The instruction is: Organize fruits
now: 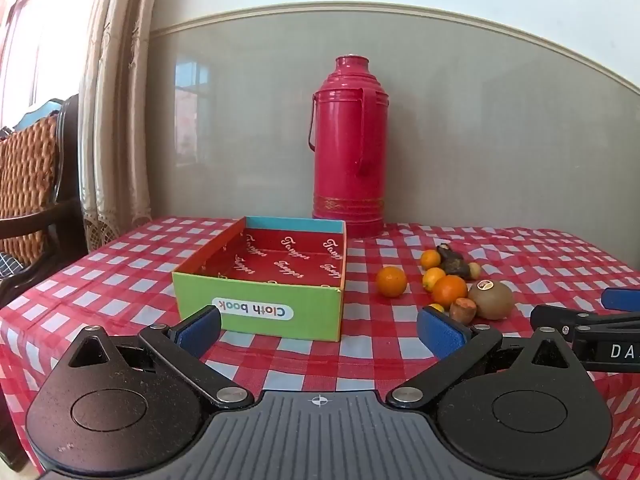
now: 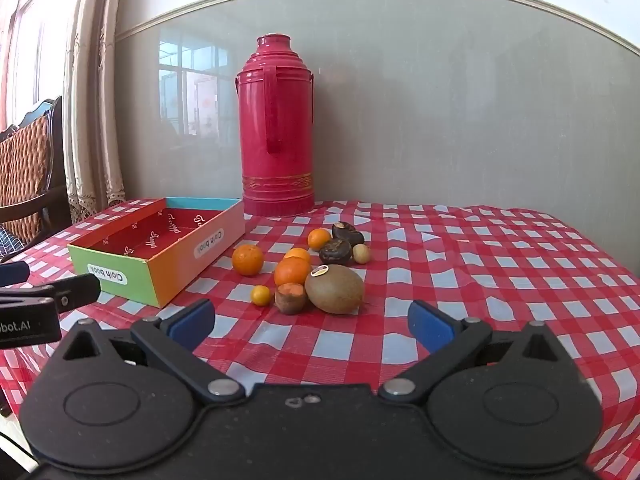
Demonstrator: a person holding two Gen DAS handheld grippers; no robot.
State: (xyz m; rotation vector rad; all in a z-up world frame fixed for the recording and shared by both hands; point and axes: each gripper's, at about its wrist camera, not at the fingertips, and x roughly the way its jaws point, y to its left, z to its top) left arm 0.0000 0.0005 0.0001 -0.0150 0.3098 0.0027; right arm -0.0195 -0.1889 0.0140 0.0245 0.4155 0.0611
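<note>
Left gripper [image 1: 320, 330]: fingers spread wide, nothing between them, held above the near edge of the table [image 1: 120, 276], pointed at the box. Right gripper [image 2: 312, 322]: likewise spread and empty, above the near edge, pointed at the fruit; its tip enters the left wrist view at the right margin.

Cardboard box [image 1: 260, 276]: open-topped, green front wall marked "Cloth book", red printed lining, no contents visible. It sits on the left half of the table, on the red-and-white checked cloth.

Fruit: one loose cluster just right of the box, apart from it. A kiwi [image 2: 335, 289] with a sticker lies nearest the near edge, touching a small brown fruit [image 2: 291, 298] with an orange cut top. A large orange [image 2: 292, 272] stands behind these; a single orange [image 2: 248, 259] lies nearest the box; a tiny kumquat [image 2: 260, 295] lies in front. Two dark wrinkled fruits [image 2: 340, 244] and a pale round one [image 2: 361, 254] sit toward the far edge.

Red thermos flask [image 2: 278, 128]: upright at the far edge, against the wall.
</note>
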